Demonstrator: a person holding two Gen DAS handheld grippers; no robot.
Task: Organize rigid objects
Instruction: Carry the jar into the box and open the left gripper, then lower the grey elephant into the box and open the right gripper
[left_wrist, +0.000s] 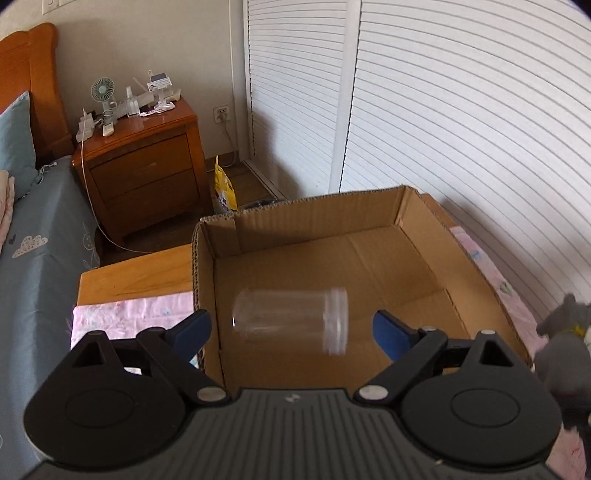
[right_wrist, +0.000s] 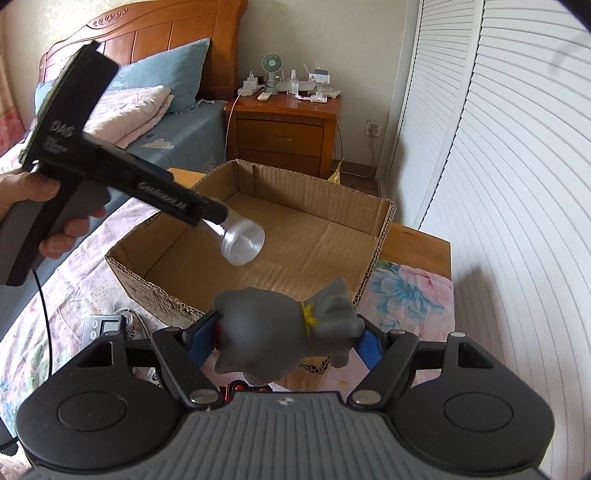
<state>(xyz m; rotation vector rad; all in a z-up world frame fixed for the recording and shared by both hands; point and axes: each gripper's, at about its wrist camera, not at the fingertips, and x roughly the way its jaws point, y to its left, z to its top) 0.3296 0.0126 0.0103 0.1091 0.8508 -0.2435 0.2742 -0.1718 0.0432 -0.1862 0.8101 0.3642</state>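
Item: clear jar (left_wrist: 290, 319), loose between our left gripper (left_wrist: 291, 330)'s parted jaws, over cardboard box (left_wrist: 417, 229); right gripper (right_wrist: 286, 338) clamps grey toy (right_wrist: 280, 332); toy's boxing seems next.

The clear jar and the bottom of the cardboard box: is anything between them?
No. In the right wrist view the clear jar hangs above the cardboard box, whose floor is bare.
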